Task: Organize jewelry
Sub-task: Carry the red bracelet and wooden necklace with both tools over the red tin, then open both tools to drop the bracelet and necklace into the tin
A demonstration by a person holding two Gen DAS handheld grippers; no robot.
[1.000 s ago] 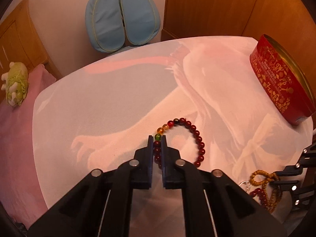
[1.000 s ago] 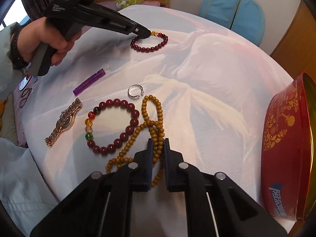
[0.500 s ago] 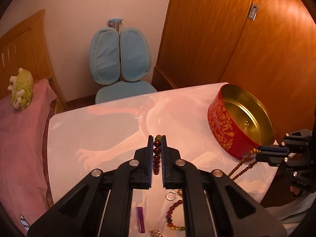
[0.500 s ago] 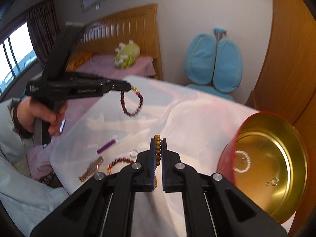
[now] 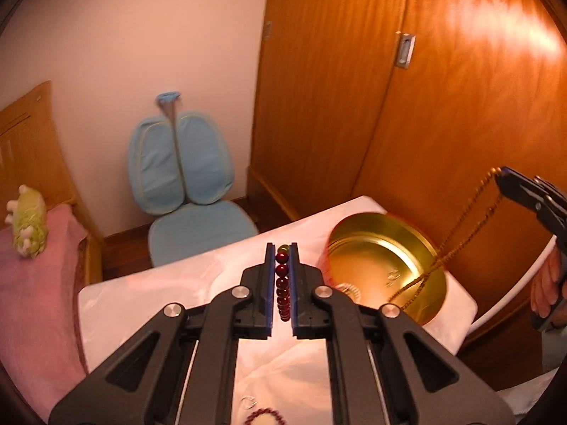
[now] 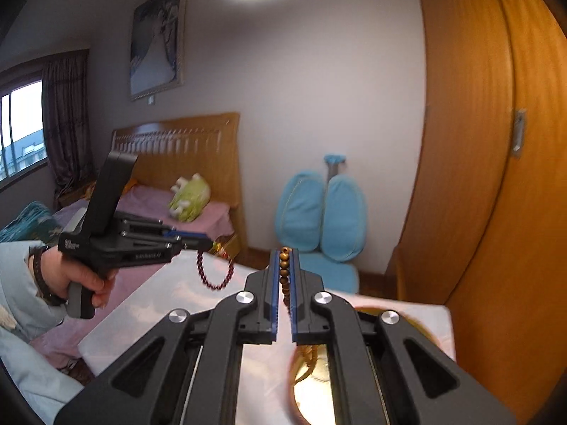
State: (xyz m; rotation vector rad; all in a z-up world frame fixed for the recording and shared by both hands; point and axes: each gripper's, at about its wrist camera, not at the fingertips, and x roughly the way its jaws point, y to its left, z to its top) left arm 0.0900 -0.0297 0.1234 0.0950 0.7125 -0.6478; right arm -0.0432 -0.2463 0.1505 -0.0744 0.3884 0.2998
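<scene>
A bedroom with a wooden wardrobe on the right holds a white-draped surface [image 5: 198, 283], and at its far right corner — hard by the wardrobe — sits the round gold-lined tin [image 5: 386, 265], mouth up.

The tan bead necklace [image 5: 457, 237] hangs from the right claw [image 6: 283, 265], whose jaws are pressed together on its top beads. Its long loop falls straight down, and its lower end already dips inside the tin's rim in the left wrist view. The tin thus lies directly beneath this claw, so the right hand is the nearer of the two.

The dark red bracelet [image 6: 215, 272] dangles from the left claw [image 5: 282, 265], pinched between closed jaws. It hangs above the left part of the surface, and the tin lies ahead and to the right of it.

By this reading, the necklace needs only lowering and release. The bracelet must cross rightward first, and the hanging strand and the right claw stand in that path — the wardrobe leaves little room beyond the tin. A ring [image 5: 248, 401] and another red bracelet [image 5: 265, 419] lie on the near surface.
</scene>
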